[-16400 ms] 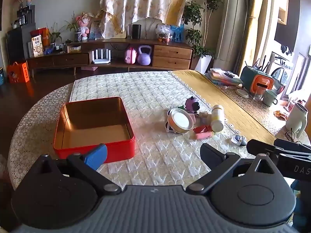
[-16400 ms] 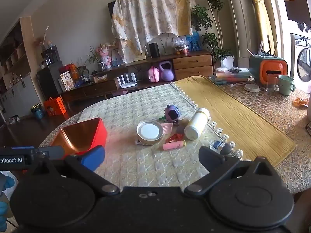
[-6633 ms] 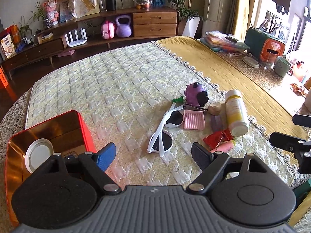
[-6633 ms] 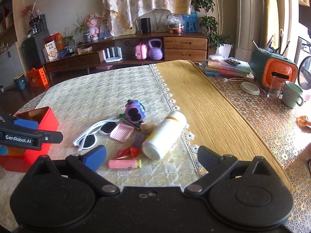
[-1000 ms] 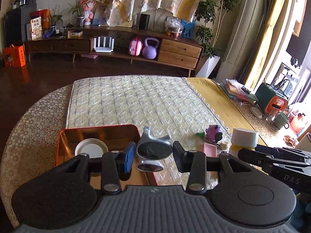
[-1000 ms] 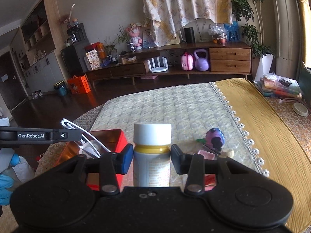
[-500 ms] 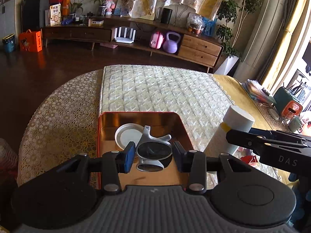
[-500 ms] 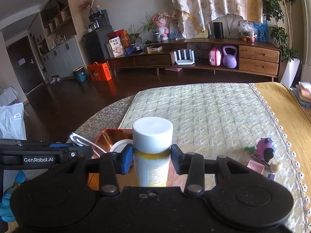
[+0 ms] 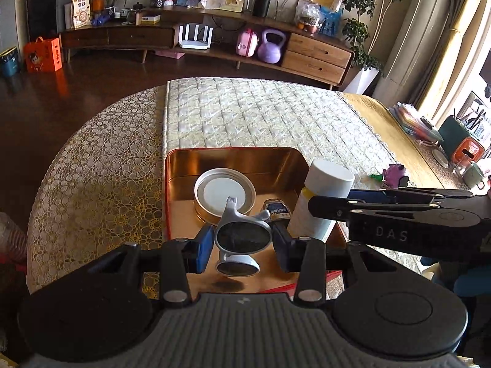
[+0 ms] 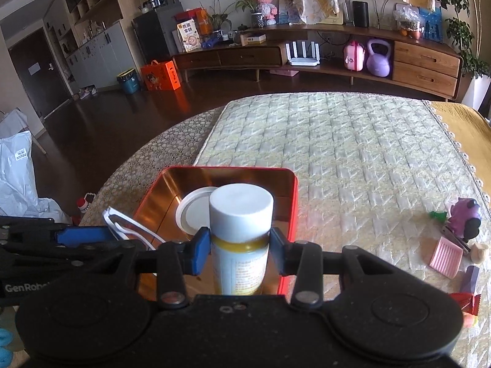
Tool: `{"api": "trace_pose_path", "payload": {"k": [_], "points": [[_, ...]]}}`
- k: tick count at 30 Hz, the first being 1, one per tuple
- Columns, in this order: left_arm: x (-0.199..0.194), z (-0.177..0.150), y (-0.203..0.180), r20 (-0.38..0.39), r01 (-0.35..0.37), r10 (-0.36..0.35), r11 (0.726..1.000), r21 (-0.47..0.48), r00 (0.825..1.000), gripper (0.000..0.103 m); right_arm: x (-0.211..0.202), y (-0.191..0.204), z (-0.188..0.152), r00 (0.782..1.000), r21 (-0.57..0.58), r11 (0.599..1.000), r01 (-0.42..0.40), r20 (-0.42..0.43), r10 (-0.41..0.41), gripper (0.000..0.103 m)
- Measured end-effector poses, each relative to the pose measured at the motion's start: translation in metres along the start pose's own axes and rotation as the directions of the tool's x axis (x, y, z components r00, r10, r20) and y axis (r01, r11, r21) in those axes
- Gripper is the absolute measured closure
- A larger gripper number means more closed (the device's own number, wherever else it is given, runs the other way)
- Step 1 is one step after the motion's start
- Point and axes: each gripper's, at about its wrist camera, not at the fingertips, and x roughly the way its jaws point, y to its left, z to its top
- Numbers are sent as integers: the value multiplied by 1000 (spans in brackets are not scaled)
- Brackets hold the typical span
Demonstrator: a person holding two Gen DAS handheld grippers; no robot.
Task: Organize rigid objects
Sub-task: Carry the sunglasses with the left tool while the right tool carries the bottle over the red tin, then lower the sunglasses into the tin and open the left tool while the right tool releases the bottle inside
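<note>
White-framed sunglasses with dark lenses (image 9: pixel 242 236), folded, clamped between the pads of the left gripper (image 9: pixel 242 247), held over the near part of the red square tin with gold interior (image 9: pixel 233 156). White-capped pale cylindrical bottle with a yellow band (image 10: pixel 241 239), upright, gripped at the neck by the right gripper (image 10: pixel 241 253), above the tin's near right corner. Inside the tin: round gold-rimmed lid with white face (image 9: pixel 225 191), small blue-labelled item (image 9: pixel 277 210) beside it. Tin sits on the quilted cream cloth over the worktop (image 10: pixel 353 153). Off right, well apart: purple toy (image 10: pixel 463 214), pink ridged tray (image 10: pixel 445 257).
</note>
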Motion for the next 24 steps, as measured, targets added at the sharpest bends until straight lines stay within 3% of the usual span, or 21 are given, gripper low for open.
{"api": "trace_pose_path", "payload": {"k": [8, 18, 20, 24], "points": [[22, 19, 5, 15, -34, 34, 999, -13, 999, 62, 26, -4, 14, 1000, 14, 1000, 17, -16, -16, 62], [60, 31, 23, -33, -127, 126, 991, -43, 992, 62, 52, -6, 21, 999, -4, 999, 36, -41, -36, 62], [65, 33, 23, -36, -137, 136, 990, -37, 990, 69, 56, -5, 22, 999, -10, 999, 37, -38, -37, 62], [73, 34, 22, -47, -145, 143, 989, -38, 989, 69, 61, -3, 24, 998, -25, 999, 43, -38, -44, 61]]}}
